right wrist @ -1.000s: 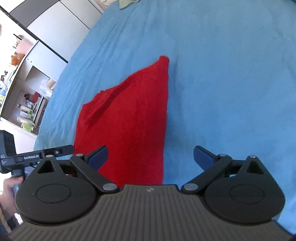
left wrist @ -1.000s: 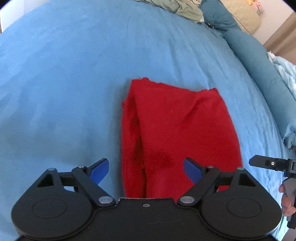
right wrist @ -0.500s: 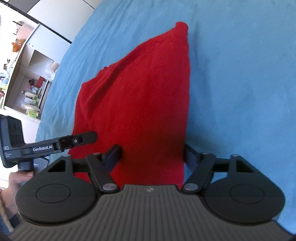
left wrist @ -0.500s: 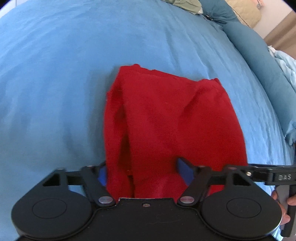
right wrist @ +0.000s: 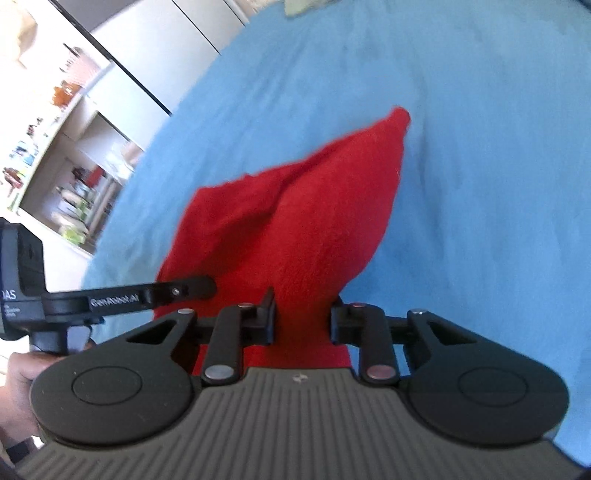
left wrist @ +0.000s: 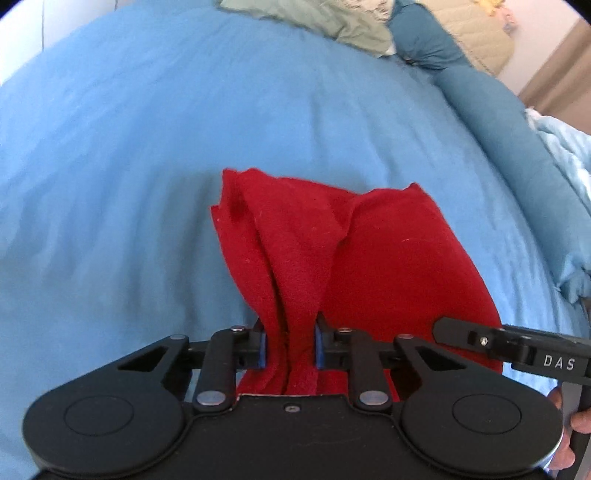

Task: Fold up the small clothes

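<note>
A small red garment [left wrist: 388, 251] lies folded lengthwise on the blue bedspread [left wrist: 147, 147]. My left gripper [left wrist: 290, 345] is shut on the garment's near edge, cloth bunched between its blue pads. My right gripper [right wrist: 303, 319] is shut on the near edge of the same red garment [right wrist: 295, 221], on its right side. The near edge is lifted off the bed and the far end still rests on it. Each gripper shows at the side of the other's view.
A green-grey cloth [left wrist: 332, 18], a teal pillow [left wrist: 424, 40] and a beige cushion [left wrist: 476, 37] lie at the bed's far end. A light blue blanket [left wrist: 565, 155] is at the right. Shelves and a wardrobe [right wrist: 74, 147] stand beyond the bed's left side.
Both grippers moved onto the garment's near edge and closed on it from open. The near edge has risen and the cloth has gathered into folds.
</note>
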`<state>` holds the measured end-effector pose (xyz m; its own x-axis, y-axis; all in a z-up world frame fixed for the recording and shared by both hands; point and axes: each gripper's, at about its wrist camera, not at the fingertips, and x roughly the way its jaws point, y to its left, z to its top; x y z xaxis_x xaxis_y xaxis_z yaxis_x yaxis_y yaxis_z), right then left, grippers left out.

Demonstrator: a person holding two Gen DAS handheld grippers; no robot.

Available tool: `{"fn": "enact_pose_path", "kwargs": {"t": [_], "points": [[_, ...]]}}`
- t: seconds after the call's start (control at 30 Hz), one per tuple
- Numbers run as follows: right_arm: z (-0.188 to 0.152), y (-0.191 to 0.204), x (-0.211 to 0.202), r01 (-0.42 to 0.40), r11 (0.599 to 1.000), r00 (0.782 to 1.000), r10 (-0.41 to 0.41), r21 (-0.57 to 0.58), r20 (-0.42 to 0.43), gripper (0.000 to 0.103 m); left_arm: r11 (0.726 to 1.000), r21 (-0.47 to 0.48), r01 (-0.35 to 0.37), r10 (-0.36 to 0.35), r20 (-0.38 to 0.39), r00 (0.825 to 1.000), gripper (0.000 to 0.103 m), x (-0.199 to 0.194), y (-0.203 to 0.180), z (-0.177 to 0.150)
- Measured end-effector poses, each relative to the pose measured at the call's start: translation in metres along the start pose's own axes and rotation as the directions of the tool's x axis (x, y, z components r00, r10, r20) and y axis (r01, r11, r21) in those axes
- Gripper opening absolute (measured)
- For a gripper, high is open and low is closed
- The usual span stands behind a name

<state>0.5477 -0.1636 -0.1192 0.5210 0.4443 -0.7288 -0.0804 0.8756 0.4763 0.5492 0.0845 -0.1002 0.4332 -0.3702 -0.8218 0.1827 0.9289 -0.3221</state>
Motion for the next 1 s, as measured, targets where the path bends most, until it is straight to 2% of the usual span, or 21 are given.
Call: {"fn": "enact_pose_path", "kwargs": {"t": [0.2, 0.33, 0.5, 0.6, 0.73, 0.8, 0.9, 1.0], "points": [[-0.014, -0.004, -0.080, -0.036, 0.999, 0.999, 0.035, 0.017, 0.037, 0.041, 0.999, 0.006, 0.041, -0.042, 0.034, 0.999, 0.025, -0.058, -0.041, -0.029], [-0.043, -0.013, -0.136, -0.017, 1.000, 1.000, 0.016, 0.005, 0.021, 0.041, 0.998, 0.045, 0.047, -0.049, 0.031, 0.998, 0.025, -0.086, -0.081, -0.072], [-0.099, -0.044, -0.180, 0.012, 1.000, 1.000, -0.011, 0.013, -0.011, 0.041, 0.997, 0.042, 0.072, -0.072, 0.001, 0.997, 0.025, -0.087, -0.115, -0.137], [-0.135, -0.070, -0.189, 0.015, 1.000, 1.000, -0.015, 0.010, -0.023, 0.041, 0.995, 0.055, 0.079, -0.079, -0.008, 0.997, 0.025, -0.070, -0.125, -0.174], [-0.178, -0.107, -0.180, 0.026, 1.000, 0.999, -0.026, 0.010, -0.030, 0.041, 0.993, 0.098, 0.070, -0.070, -0.003, 0.998, 0.025, -0.043, -0.132, -0.212], [-0.196, -0.124, -0.172, 0.030, 1.000, 0.999, -0.030, -0.002, -0.016, 0.042, 0.989, 0.141, 0.036, -0.041, 0.032, 0.999, 0.026, -0.032, -0.134, -0.226], [-0.212, -0.143, -0.171, -0.020, 1.000, 0.999, 0.019, 0.013, 0.039, 0.045, 0.986, 0.162, 0.042, -0.058, 0.093, 0.994, 0.028, -0.027, -0.134, -0.233], [-0.220, -0.137, -0.172, -0.025, 0.999, 0.996, 0.027, -0.022, 0.084, 0.046, 0.980, 0.201, 0.006, -0.035, 0.142, 0.989, 0.030, -0.032, -0.139, -0.244]]}}
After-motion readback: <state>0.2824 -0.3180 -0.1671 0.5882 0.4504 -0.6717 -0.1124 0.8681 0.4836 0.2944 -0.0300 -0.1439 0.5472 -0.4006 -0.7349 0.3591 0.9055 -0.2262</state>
